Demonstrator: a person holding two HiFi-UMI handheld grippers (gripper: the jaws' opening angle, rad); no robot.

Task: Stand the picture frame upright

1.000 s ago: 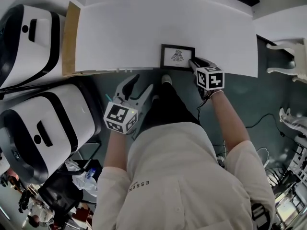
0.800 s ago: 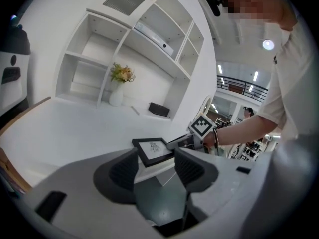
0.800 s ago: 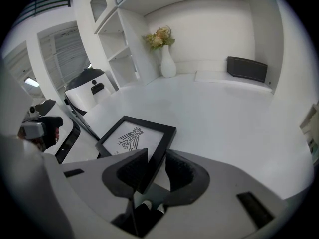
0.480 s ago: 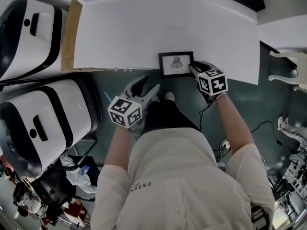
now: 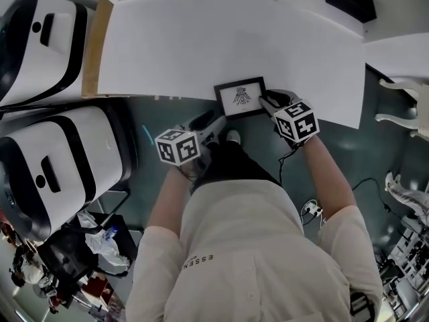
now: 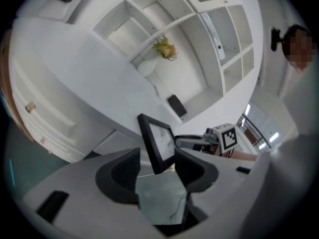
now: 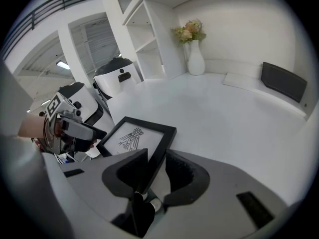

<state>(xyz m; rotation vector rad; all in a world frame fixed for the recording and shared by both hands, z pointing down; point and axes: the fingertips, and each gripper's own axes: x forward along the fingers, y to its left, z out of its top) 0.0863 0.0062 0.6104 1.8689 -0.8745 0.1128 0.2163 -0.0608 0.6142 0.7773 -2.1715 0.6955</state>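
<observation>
two grippers: right gripper (image 5: 267, 101) is clamped on the right edge of the picture frame (image 5: 239, 97); left gripper (image 5: 213, 123) has jaws apart, near its left corner.
frame place: near edge of the table (image 5: 201, 45), looks tipped up.
step: tipping it up, i think.
next: left should steady the other side.

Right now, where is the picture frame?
In the head view, the picture frame is at the white table's near edge, its right side clamped in the right gripper, the left gripper near its lower-left corner.
</observation>
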